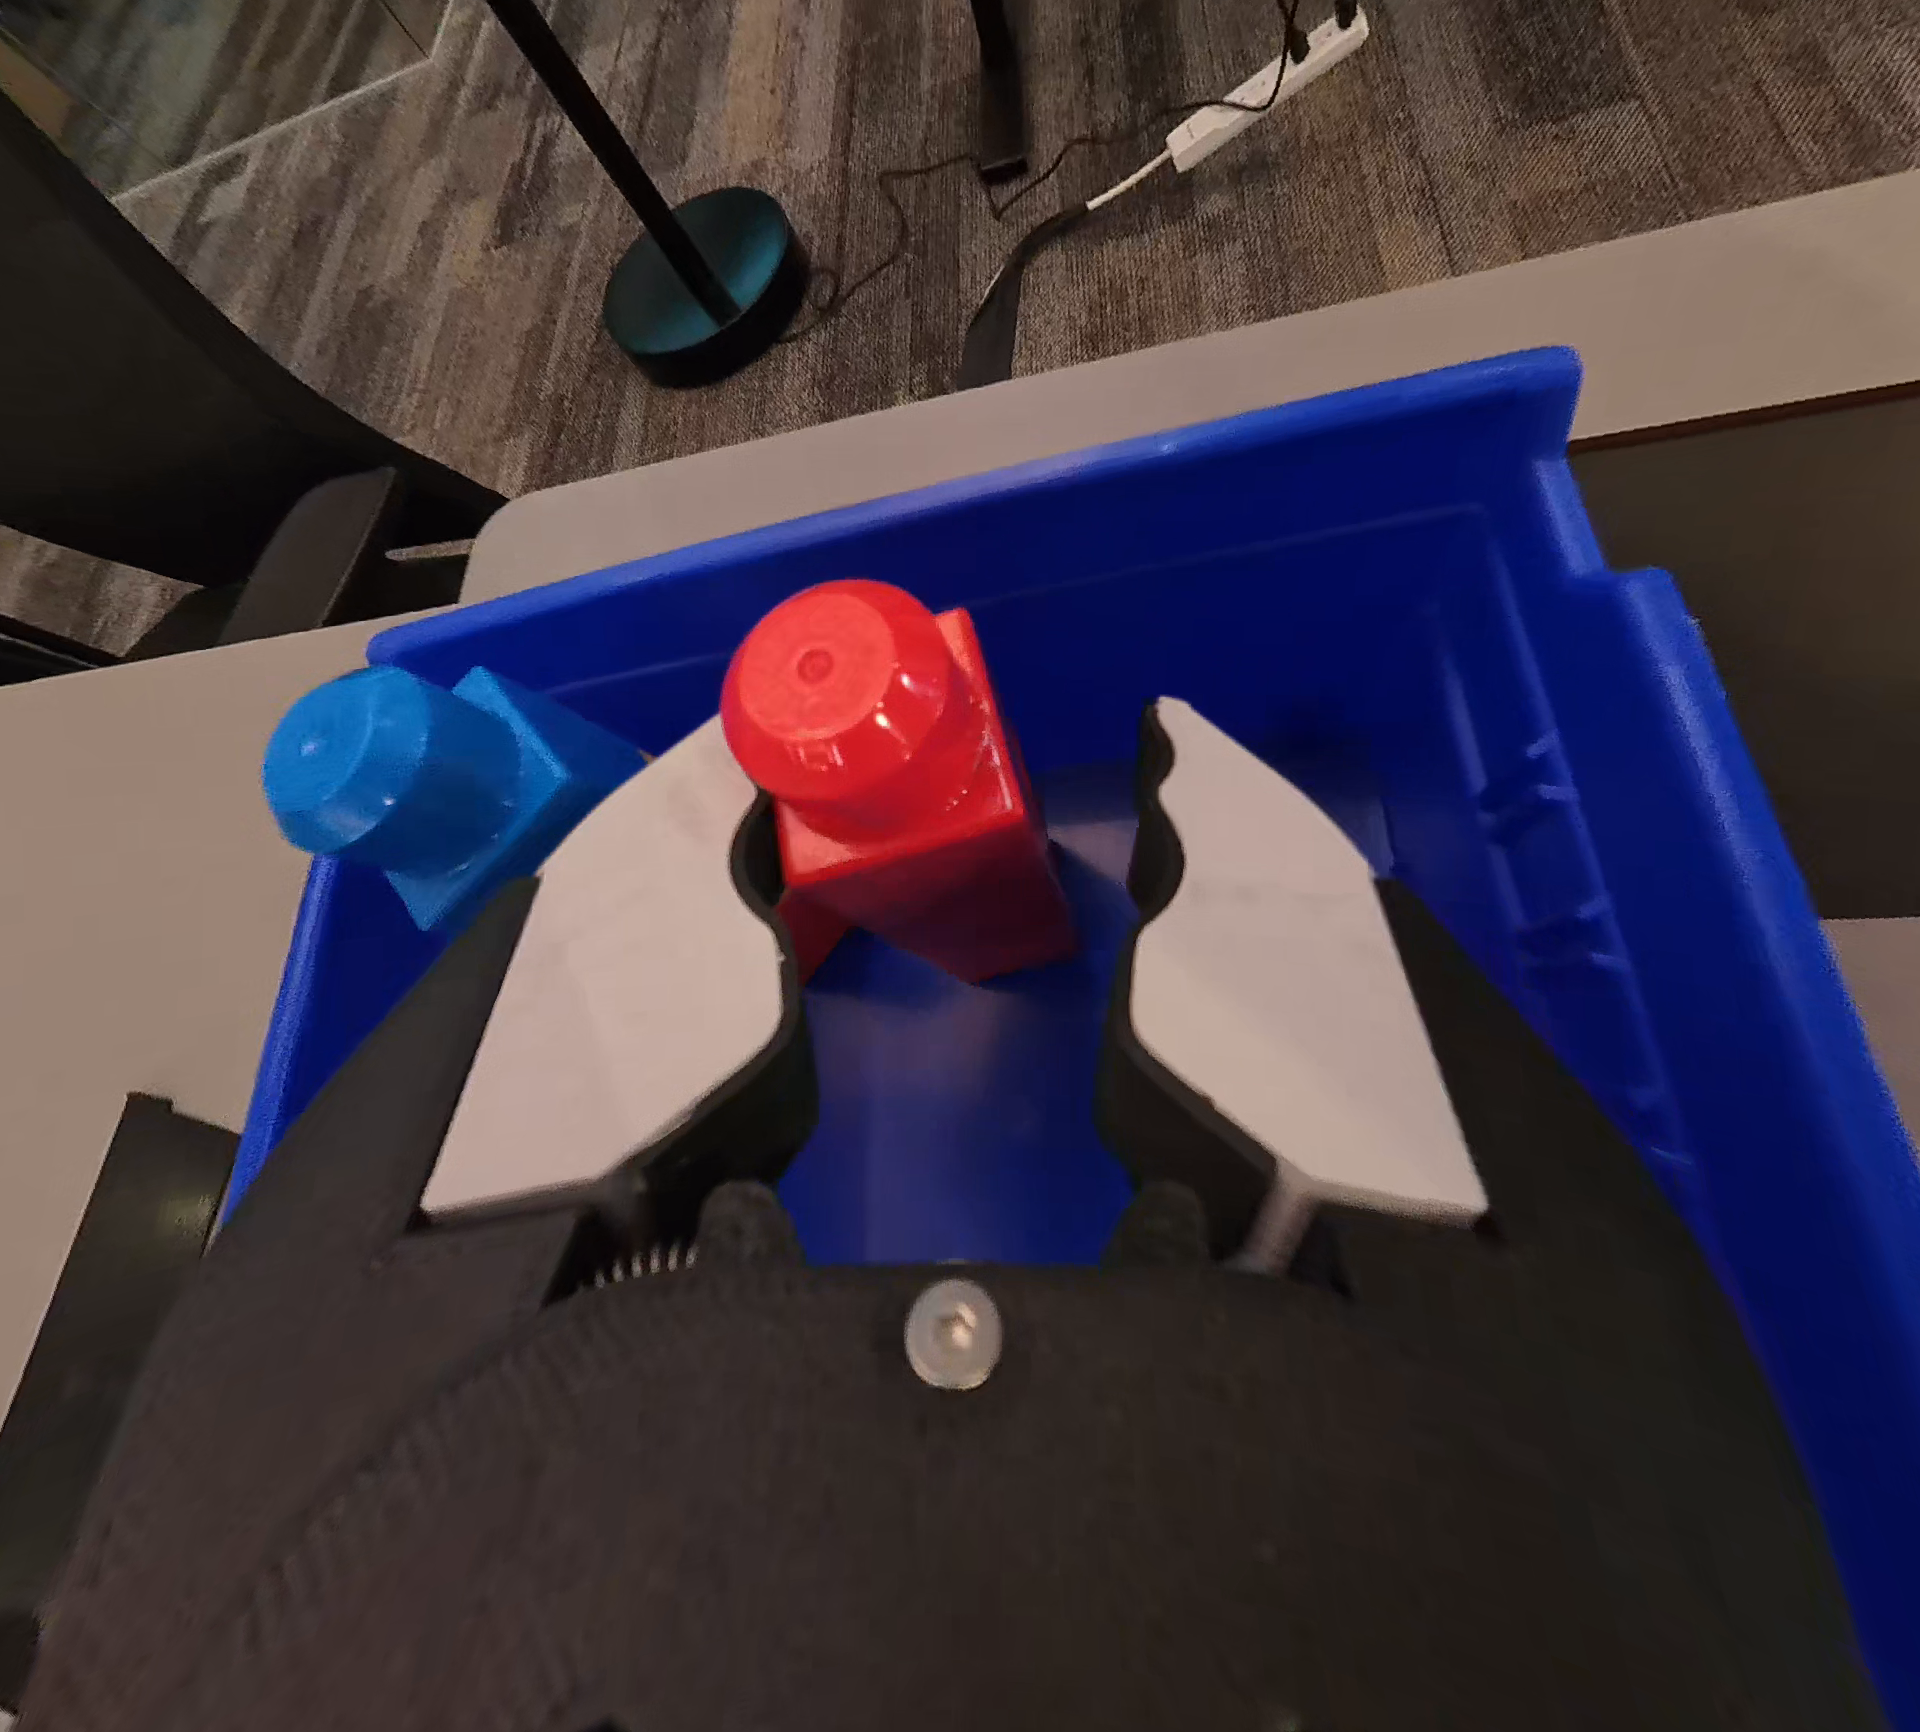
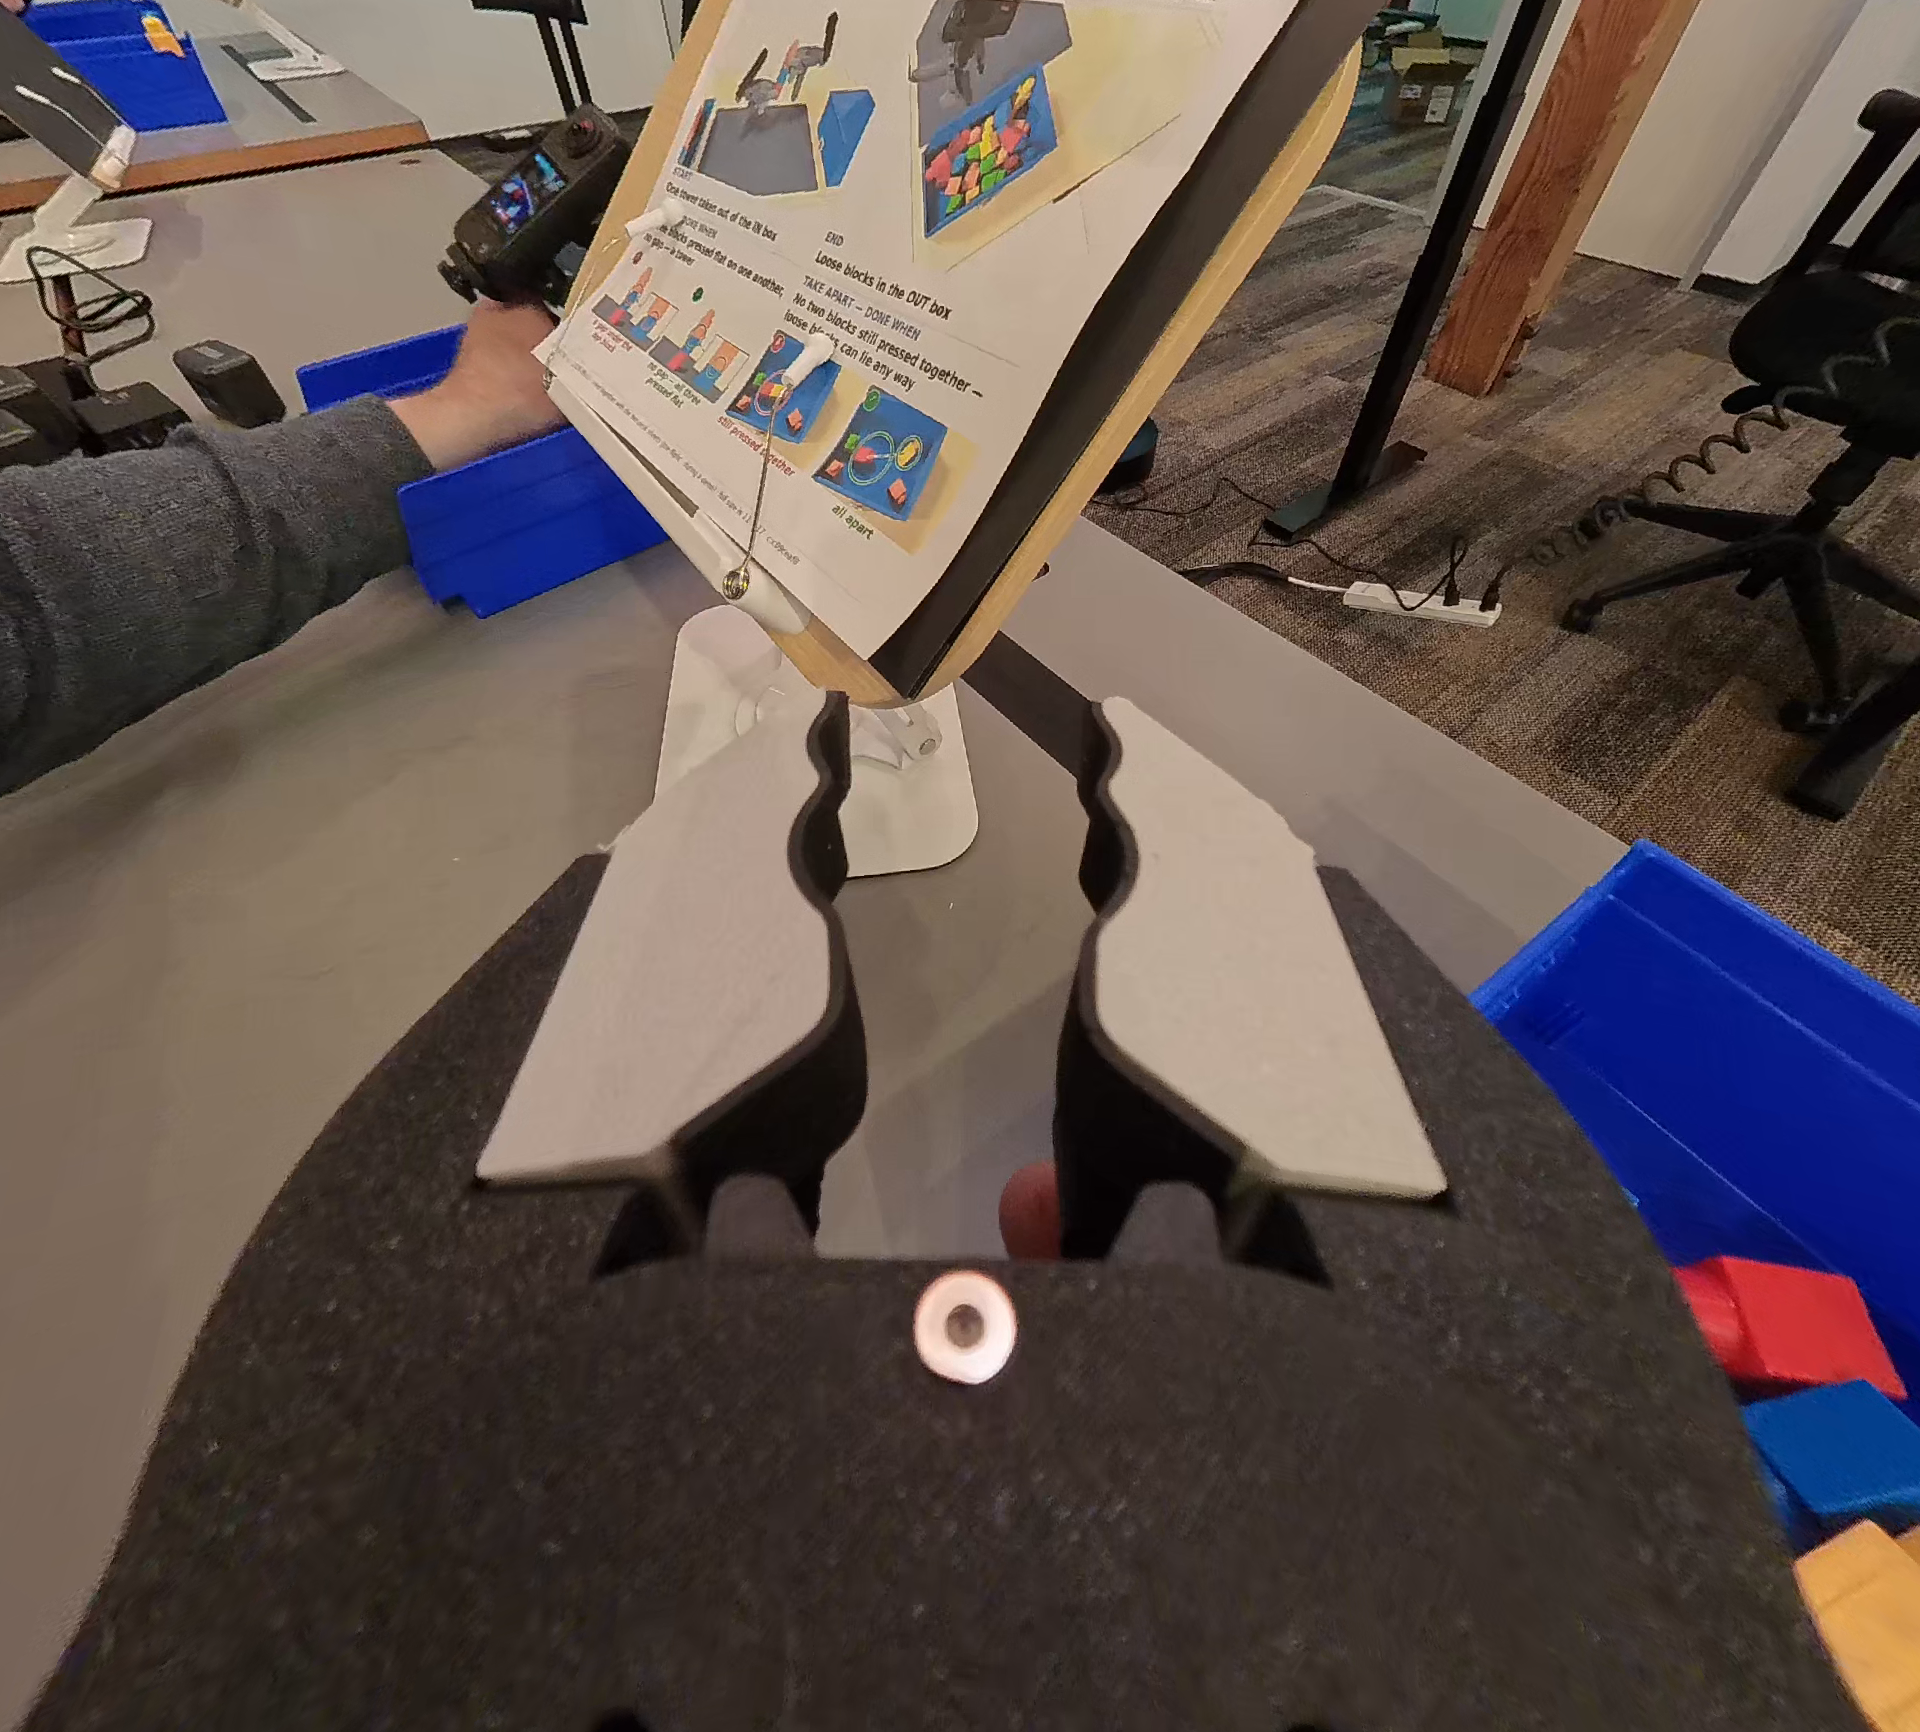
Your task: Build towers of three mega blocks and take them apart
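Observation:
A red one-stud block point(image 1: 914, 851) stands upright inside a blue bin point(image 1: 1299, 602). A blue one-stud block point(image 1: 416, 778) stands at the bin's left wall, its lower part hidden behind my left finger. My left gripper point(image 1: 935, 732) is open and reaches down into the bin. Its jaws sit on either side of the red block, the left finger close against it and the right finger apart. My right gripper point(image 2: 966, 716) is open and empty above the grey table point(image 2: 312, 851). The left gripper also shows far off in the right wrist view point(image 2: 520, 217), held by a hand in a grey sleeve.
An instruction sheet on a tilted board with a white stand point(image 2: 914, 809) rises right ahead of my right gripper. A second blue bin point(image 2: 1714, 1059) at the lower right holds loose red, blue and tan blocks. Carpet, a lamp base point(image 1: 707, 285), cables and an office chair point(image 2: 1818, 456) lie beyond the table edge. Spacing between my two grippers at the tips: around 60 cm.

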Demonstrator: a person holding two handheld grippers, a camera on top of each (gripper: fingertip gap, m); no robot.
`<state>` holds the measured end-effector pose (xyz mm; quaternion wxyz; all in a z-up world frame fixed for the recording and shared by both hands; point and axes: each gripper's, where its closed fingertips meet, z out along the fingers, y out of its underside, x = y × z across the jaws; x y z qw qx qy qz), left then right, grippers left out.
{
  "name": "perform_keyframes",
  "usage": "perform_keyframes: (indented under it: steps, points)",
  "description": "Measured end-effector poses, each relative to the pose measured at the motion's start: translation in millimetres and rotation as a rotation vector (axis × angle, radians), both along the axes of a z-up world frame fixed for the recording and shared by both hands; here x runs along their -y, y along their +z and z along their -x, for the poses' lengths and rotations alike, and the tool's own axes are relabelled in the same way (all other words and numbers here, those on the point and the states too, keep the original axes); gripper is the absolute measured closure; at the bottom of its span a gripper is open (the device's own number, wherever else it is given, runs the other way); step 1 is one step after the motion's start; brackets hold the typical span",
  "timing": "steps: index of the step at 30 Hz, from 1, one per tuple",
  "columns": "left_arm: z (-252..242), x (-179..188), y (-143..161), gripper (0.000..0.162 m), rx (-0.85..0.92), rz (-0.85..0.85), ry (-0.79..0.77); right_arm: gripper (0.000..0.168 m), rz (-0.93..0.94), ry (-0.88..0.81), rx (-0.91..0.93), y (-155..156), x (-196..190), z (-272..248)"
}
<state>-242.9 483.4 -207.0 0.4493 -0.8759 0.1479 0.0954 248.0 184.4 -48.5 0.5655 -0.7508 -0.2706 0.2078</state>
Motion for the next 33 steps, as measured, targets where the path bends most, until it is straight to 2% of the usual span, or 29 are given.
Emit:
perform_keyframes:
  steps: [4,9,12,15,20,26,29,33]
  points:
    - [-4,-2,-14,0.114,0.033,0.056,-0.016,0.127,0.000,0.000,0.000,0,0,0]
    - [-9,-2,-15,0.117,0.064,0.061,-0.038,0.127,-0.001,0.003,0.001,0,0,0]
    - [-14,5,-3,0.118,0.116,0.043,-0.066,0.127,-0.015,0.018,0.000,4,3,2]
    - [-22,26,25,0.118,0.148,0.015,-0.125,0.127,-0.047,0.061,-0.004,11,9,11]
    - [-37,90,94,0.119,0.044,-0.054,-0.235,0.126,-0.093,0.140,0.002,20,21,33]
    - [-92,179,161,0.119,0.053,-0.098,-0.460,0.123,-0.145,0.269,-0.023,32,41,71]
    - [-152,223,175,0.120,0.070,-0.083,-0.680,0.121,-0.153,0.370,-0.093,39,55,95]
    - [-242,286,168,0.120,0.110,0.003,-1.029,0.116,-0.151,0.460,-0.156,41,65,117]
